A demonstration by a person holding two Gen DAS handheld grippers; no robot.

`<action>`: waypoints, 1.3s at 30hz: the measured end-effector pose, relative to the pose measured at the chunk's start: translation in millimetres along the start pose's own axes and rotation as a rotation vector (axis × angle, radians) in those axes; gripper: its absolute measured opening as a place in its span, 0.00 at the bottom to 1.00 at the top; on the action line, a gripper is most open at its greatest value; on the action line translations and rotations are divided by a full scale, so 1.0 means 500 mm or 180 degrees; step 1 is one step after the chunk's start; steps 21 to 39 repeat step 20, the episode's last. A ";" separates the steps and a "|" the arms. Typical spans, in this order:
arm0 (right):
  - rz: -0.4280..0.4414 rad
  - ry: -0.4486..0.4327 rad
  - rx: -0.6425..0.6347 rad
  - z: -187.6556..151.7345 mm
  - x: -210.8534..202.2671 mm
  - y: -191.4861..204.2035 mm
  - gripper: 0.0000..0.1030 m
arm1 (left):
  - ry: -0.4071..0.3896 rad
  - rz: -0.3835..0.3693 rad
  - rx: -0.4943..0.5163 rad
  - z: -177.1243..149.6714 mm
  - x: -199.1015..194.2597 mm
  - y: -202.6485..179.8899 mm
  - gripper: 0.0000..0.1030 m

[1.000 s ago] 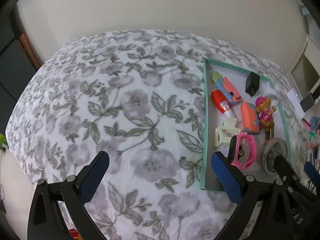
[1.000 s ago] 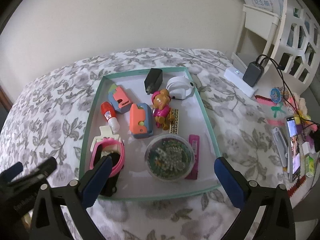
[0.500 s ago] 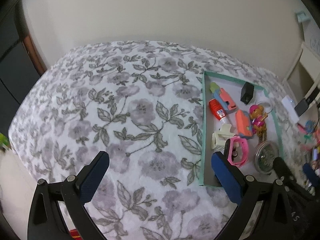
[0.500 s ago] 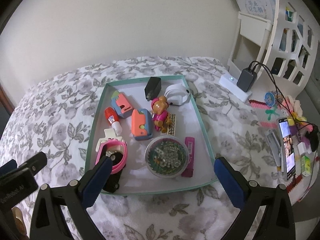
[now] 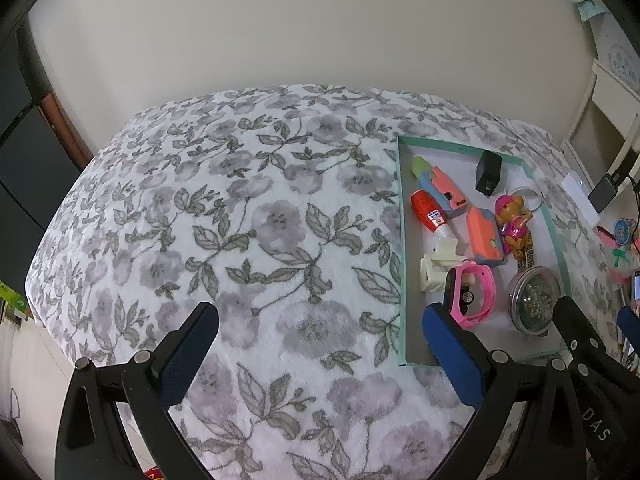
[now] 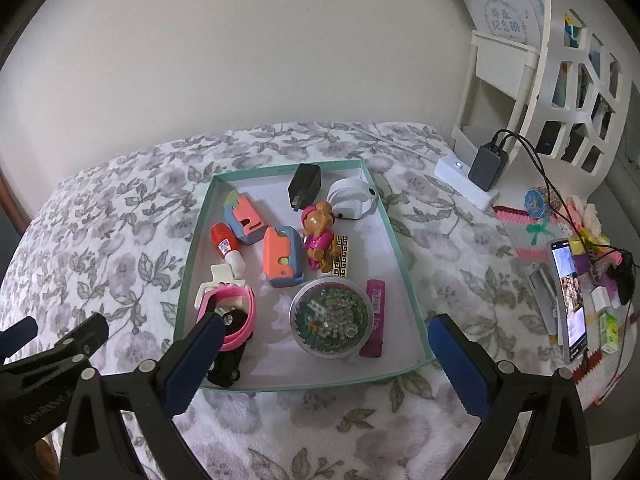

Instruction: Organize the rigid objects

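Note:
A shallow teal-rimmed tray (image 6: 400, 240) (image 5: 400, 216) lies on the flowered bed. In it are a pink watch (image 6: 240, 316) (image 5: 476, 292), a round clear box of beads (image 6: 332, 316) (image 5: 534, 300), a toy dog (image 6: 320, 236), two orange-and-blue toys (image 6: 282, 256), a red glue bottle (image 6: 226, 246), a black charger (image 6: 305, 184), a white round item (image 6: 352, 200) and a magenta lighter (image 6: 376, 320). My right gripper (image 6: 326, 364) is open and empty over the tray's near edge. My left gripper (image 5: 320, 354) is open and empty over bare blanket left of the tray.
The flowered blanket (image 5: 240, 220) covers the bed. At the right stand a white shelf (image 6: 560, 60), a power strip with a charger (image 6: 484, 172), a phone (image 6: 568, 296) and small clutter. A wall is behind.
Both grippers have pulled back and up from the tray, so the tray looks smaller and farther. Nothing in the tray has moved. Both stay open.

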State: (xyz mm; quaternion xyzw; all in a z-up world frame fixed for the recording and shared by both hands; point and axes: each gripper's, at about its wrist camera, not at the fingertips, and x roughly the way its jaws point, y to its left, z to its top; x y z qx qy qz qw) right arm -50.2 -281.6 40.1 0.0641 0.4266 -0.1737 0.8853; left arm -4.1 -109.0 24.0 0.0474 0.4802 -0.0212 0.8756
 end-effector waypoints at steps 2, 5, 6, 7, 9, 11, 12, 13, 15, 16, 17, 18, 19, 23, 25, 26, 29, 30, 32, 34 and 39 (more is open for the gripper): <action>-0.0004 -0.0001 0.0000 0.000 0.000 0.001 1.00 | 0.0003 -0.0001 -0.0014 0.000 0.001 0.002 0.99; -0.0001 0.0004 -0.0002 0.000 0.000 0.001 1.00 | 0.0021 -0.0001 -0.0030 -0.001 0.003 0.004 0.99; -0.0004 0.0002 0.0003 0.000 0.000 0.002 1.00 | 0.0031 0.0005 -0.0033 -0.001 0.005 0.005 0.99; -0.0005 0.0004 0.0004 0.000 0.000 0.001 1.00 | 0.0041 0.0009 -0.0036 -0.001 0.006 0.005 0.99; -0.0007 0.0004 0.0008 0.000 0.000 0.002 1.00 | 0.0059 0.0013 -0.0040 -0.001 0.009 0.006 0.99; -0.0004 0.0008 0.0009 -0.001 0.001 0.002 1.00 | 0.0073 0.0013 -0.0041 -0.001 0.011 0.006 0.99; -0.0004 0.0015 0.0010 -0.001 0.002 0.002 1.00 | 0.0080 0.0014 -0.0039 -0.001 0.012 0.007 0.99; -0.0003 0.0020 0.0011 -0.001 0.003 0.001 1.00 | 0.0085 0.0015 -0.0037 -0.002 0.012 0.007 0.99; 0.0003 0.0026 0.0008 -0.001 0.006 0.000 1.00 | 0.0086 -0.0009 -0.0030 -0.002 0.012 0.007 0.99; 0.0003 0.0026 0.0006 -0.001 0.006 0.000 1.00 | 0.0070 -0.0019 -0.0032 -0.003 0.010 0.007 0.99; 0.0004 0.0030 0.0005 -0.001 0.006 0.000 1.00 | 0.0052 -0.0002 -0.0034 -0.003 0.009 0.008 0.99; 0.0005 0.0029 0.0004 -0.001 0.006 0.000 1.00 | 0.0038 0.0038 -0.0039 -0.003 0.007 0.008 0.99; 0.0009 0.0032 0.0001 -0.001 0.008 -0.001 1.00 | 0.0041 0.0034 -0.0043 -0.002 0.008 0.008 0.99; 0.0011 0.0036 0.0000 -0.002 0.009 -0.002 1.00 | 0.0056 0.0001 -0.0046 -0.002 0.009 0.008 0.99; 0.0011 0.0036 0.0000 -0.002 0.009 -0.002 1.00 | 0.0056 0.0001 -0.0046 -0.002 0.009 0.008 0.99; 0.0011 0.0036 0.0000 -0.002 0.009 -0.002 1.00 | 0.0056 0.0001 -0.0046 -0.002 0.009 0.008 0.99; 0.0011 0.0036 0.0000 -0.002 0.009 -0.002 1.00 | 0.0056 0.0001 -0.0046 -0.002 0.009 0.008 0.99; 0.0011 0.0036 0.0000 -0.002 0.009 -0.002 1.00 | 0.0056 0.0001 -0.0046 -0.002 0.009 0.008 0.99; 0.0011 0.0036 0.0000 -0.002 0.009 -0.002 1.00 | 0.0056 0.0001 -0.0046 -0.002 0.009 0.008 0.99; 0.0011 0.0036 0.0000 -0.002 0.009 -0.002 1.00 | 0.0056 0.0001 -0.0046 -0.002 0.009 0.008 0.99; 0.0011 0.0036 0.0000 -0.002 0.009 -0.002 1.00 | 0.0056 0.0001 -0.0046 -0.002 0.009 0.008 0.99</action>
